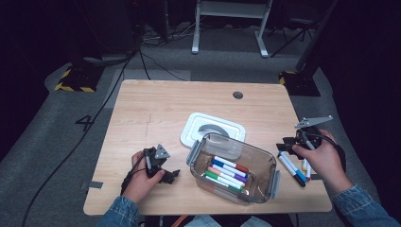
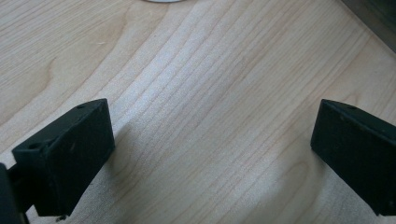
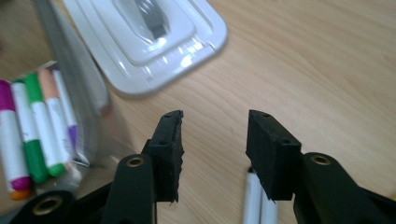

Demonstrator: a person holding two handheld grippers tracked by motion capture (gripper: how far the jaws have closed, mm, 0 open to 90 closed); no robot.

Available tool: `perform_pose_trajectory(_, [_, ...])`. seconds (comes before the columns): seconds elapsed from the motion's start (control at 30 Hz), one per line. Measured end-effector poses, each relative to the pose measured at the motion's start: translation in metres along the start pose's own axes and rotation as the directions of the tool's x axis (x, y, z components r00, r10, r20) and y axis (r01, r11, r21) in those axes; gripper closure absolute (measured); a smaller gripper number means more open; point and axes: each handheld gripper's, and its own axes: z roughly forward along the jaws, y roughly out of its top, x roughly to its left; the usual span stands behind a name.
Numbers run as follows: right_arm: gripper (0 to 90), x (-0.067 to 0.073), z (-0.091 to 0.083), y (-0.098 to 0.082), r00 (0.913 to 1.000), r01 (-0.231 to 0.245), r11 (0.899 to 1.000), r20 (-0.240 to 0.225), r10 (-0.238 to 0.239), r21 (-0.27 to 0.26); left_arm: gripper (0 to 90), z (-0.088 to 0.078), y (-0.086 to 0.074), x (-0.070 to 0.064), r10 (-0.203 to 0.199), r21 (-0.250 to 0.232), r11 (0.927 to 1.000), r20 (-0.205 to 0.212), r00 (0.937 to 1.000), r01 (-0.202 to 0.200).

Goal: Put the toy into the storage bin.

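Left of the clear container (image 1: 232, 169), the left gripper (image 1: 174, 174) rests low over bare table (image 1: 156, 109), its fingers (image 2: 65, 156) set wide apart with nothing but wood grain between them; it seems to be waiting its turn. Just to its right the container stands open, its white lid (image 1: 213, 129) lying flat on the table behind it, and a row of markers (image 1: 227, 172) already lies side by side on its floor. Farther right, the right gripper (image 1: 283, 144) hovers over the loose markers (image 1: 297, 171) left on the table, its fingers (image 3: 169, 140) part-way apart and clamped on nothing. Two white barrels (image 3: 259, 201) lie just below and between those fingers, their long axes running roughly along the jaws' own reach, pointing away from the person and slightly left in the high view. Judging by this, the step in hand is fetching the next marker for the container. The next move likely calls for turning the jaws across one barrel, lowering, and closing on that barrel alone.
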Motion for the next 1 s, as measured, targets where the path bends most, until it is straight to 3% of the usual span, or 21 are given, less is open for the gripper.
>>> perform_pose_trajectory(0.23, [59.8,-0.021,0.013,-0.03,0.998,-0.056,0.997,0.033,0.054,0.06,0.0,0.0,0.0,0.0,0.0,0.0,1.0,0.0,1.0,0.0])
perform_pose_trajectory(0.47, [62.6,-0.04,0.027,-0.059,0.992,-0.117,0.984,0.063,0.109,0.131,0.0,0.0,0.0,0.0,0.0,0.0,1.0,0.0,1.0,0.0])
perform_pose_trajectory(1.0, [72.4,-0.045,0.052,-0.083,0.9858,-0.153,0.962,0.104,0.132,0.227,0.0,0.0,0.0,0.0,-0.001,-0.001,1.0,0.0,1.0,0.001])
